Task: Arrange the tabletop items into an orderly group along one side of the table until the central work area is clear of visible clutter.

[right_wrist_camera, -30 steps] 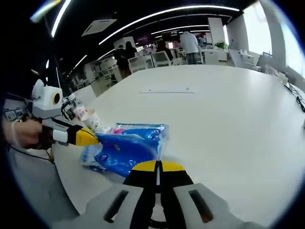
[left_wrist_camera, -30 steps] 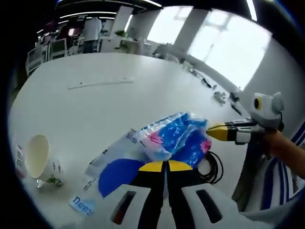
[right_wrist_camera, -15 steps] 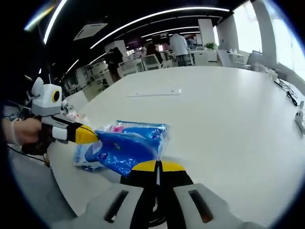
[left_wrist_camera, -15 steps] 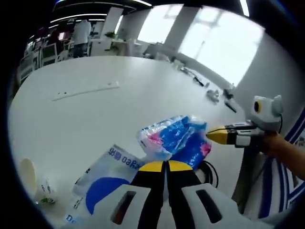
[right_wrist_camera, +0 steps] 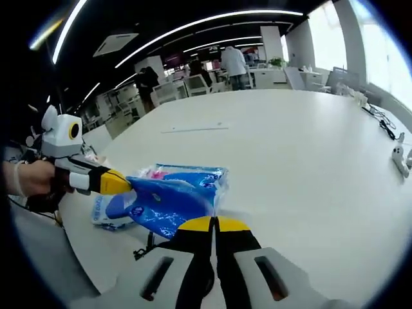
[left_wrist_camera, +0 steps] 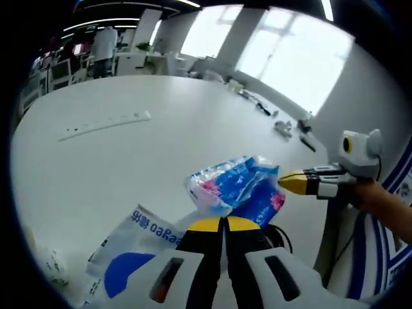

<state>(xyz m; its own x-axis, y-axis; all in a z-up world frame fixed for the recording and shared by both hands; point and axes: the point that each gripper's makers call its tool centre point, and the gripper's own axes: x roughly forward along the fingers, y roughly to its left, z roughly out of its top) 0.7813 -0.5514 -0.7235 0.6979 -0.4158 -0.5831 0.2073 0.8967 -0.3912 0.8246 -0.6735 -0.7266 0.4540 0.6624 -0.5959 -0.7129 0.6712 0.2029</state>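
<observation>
Left gripper view, near to far: the left gripper (left_wrist_camera: 223, 224) rises from bottom centre, yellow tips pressed together on the edge of a blue-and-pink plastic pack (left_wrist_camera: 235, 185), so it looks clamped on that pack. The right gripper (left_wrist_camera: 291, 180) enters from the right edge, its yellow tip touching the pack's other side; a hand (left_wrist_camera: 376, 199) holds it. A black cable (left_wrist_camera: 278, 233) loops just right of the left jaws, low in the frame. A white-and-blue printed bag (left_wrist_camera: 132, 254) lies flat at lower left. Farther up left, a white power strip (left_wrist_camera: 103, 124) sits on the white table (left_wrist_camera: 161, 141); small gadgets (left_wrist_camera: 283, 127) lie at the upper right.

Right gripper view: the right gripper (right_wrist_camera: 214, 225) at bottom centre has its jaws closed on the blue pack (right_wrist_camera: 170, 196), and the left gripper (right_wrist_camera: 112, 182) pinches it from the left side of the frame.

Risks, judged:
- Both grippers hold thin film by its edges; pulling apart could tear it or slip one grip.
- The pack sags over the printed bag and could drag it along.
- The cable near the jaws may snag.
- The pack sits lower centre, not yet at a side.
</observation>
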